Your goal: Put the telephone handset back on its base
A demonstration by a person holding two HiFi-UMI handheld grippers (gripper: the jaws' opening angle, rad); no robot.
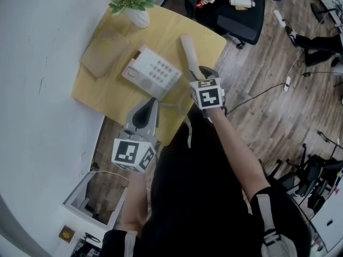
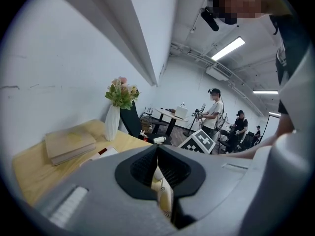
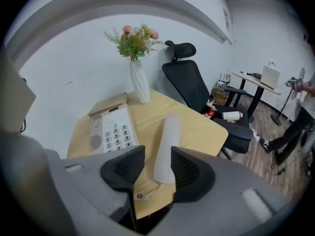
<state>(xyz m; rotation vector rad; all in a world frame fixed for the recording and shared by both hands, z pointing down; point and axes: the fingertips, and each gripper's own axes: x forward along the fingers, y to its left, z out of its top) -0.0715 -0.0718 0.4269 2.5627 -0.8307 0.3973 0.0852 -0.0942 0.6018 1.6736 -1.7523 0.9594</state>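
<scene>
The white telephone base (image 1: 151, 72) with its keypad sits on the yellow table (image 1: 107, 98). To its right the white handset (image 1: 188, 53) lies flat on the tabletop, off the base. My right gripper (image 1: 197, 72) stands at the handset's near end. In the right gripper view the jaws are open around that end of the handset (image 3: 166, 146), with a gap showing on the left side; the base (image 3: 109, 130) lies to the left. My left gripper (image 1: 154, 101) hovers at the table's near edge below the base, shut with nothing in it (image 2: 157, 154).
A white vase of flowers (image 1: 134, 5) and a tan book (image 1: 104, 52) occupy the table's far side. The phone cord (image 1: 172, 105) trails near the front edge. A black office chair (image 1: 236, 10) holding a bottle stands just beyond the table. People stand far off (image 2: 214, 113).
</scene>
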